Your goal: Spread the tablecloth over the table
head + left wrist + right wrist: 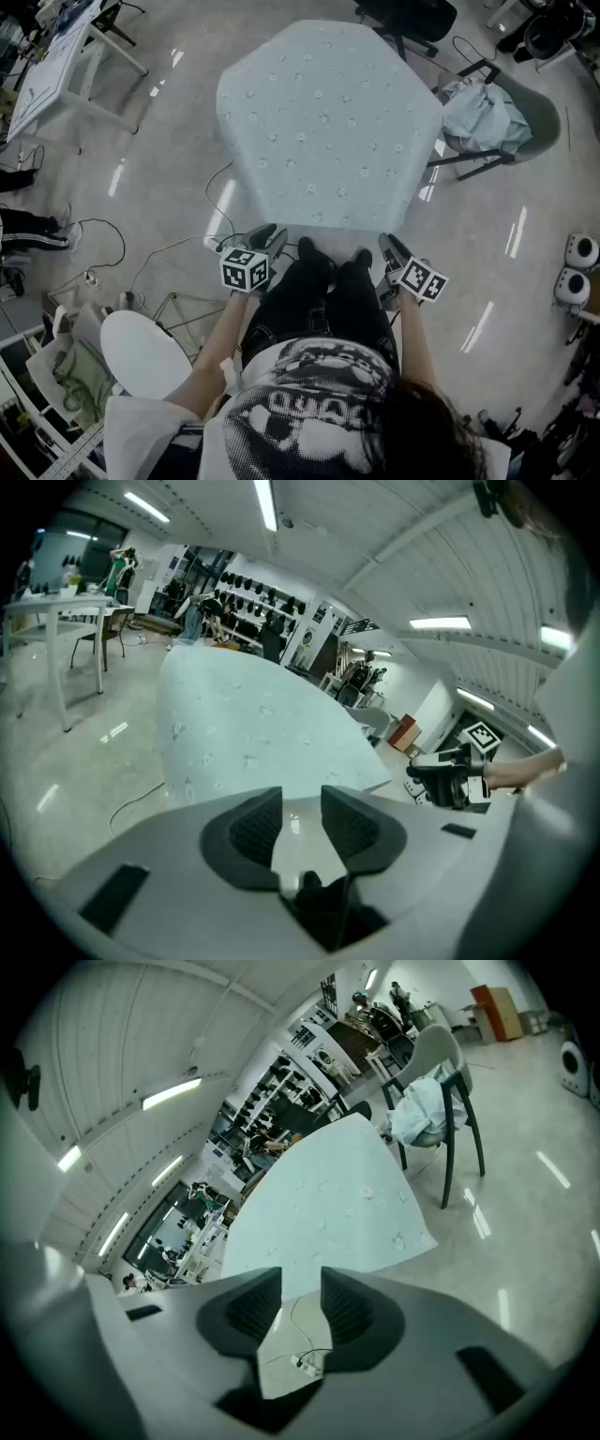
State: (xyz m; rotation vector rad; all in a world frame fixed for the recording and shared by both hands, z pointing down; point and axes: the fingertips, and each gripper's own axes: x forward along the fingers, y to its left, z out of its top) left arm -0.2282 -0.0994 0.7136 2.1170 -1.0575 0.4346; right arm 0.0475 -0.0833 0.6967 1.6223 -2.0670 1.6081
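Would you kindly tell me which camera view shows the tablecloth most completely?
The head view: it looks down on the whole tablecloth, with every edge visible. The left gripper view and the right gripper view each show it only at a slant from the near end, its far end foreshortened.

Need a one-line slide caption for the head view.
Pale blue patterned tablecloth lies spread; left gripper and right gripper, jaws open and empty, beside its near edge.

Tablecloth pale blue, small scattered motifs; floor glossy grey; trousers black.
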